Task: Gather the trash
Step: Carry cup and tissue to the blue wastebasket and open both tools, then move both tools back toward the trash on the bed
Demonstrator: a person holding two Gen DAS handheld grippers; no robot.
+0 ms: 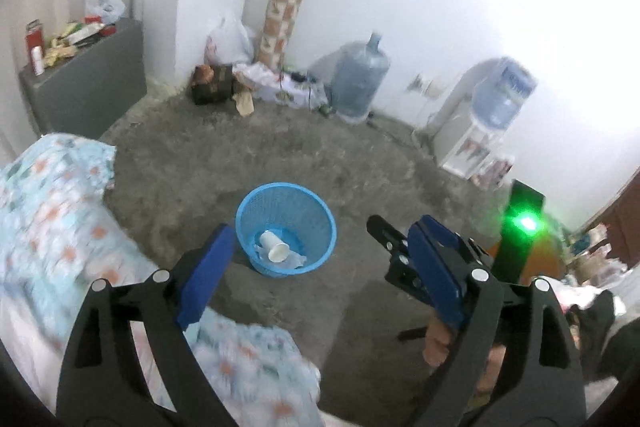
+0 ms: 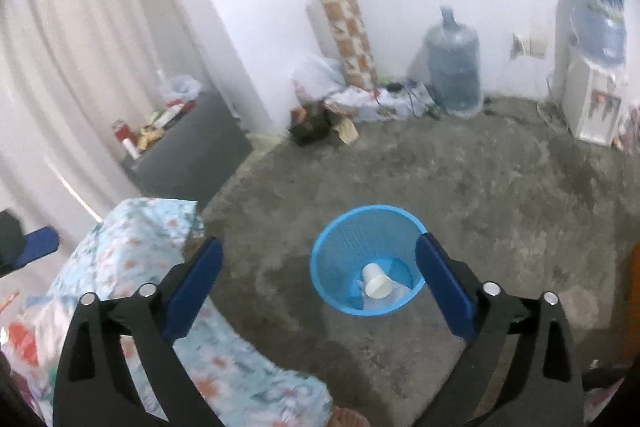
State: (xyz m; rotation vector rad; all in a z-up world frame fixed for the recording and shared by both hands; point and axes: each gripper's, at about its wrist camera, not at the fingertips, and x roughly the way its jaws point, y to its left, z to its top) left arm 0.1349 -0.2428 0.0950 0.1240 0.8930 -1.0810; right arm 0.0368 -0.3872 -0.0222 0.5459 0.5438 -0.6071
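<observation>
The left hand-held gripper (image 1: 320,259) hung over the floor (image 1: 280,155) with its blue fingers (image 1: 208,271) spread wide apart and nothing between them. The right hand-held gripper (image 2: 320,287) was likewise spread wide and empty; in the left wrist view it (image 1: 390,247) showed just beside the left one, on its right.

A blue mesh bin (image 1: 286,227) stood upright on the grey floor, below and ahead of both grippers. In the right wrist view the bin (image 2: 368,259) sat between the two fingers, nearer the right finger (image 2: 444,291). A white paper cup (image 1: 274,247) lay on its side at the bottom of the bin, on top of some crumpled clear plastic (image 1: 296,261). The same cup (image 2: 376,281) showed in the right wrist view, its open mouth turned toward the camera.

A bed with a flowered cover (image 1: 60,211) lay to the left, its corner reaching under the left finger. Against the far wall stood a tall patterned box (image 1: 286,3), a white plastic bag (image 1: 228,39), a large water jug (image 1: 360,79) and a water cooler (image 1: 480,123). A grey desk (image 1: 88,91) in the left corner carried bottles and packets (image 1: 60,43), too blurred to name.
</observation>
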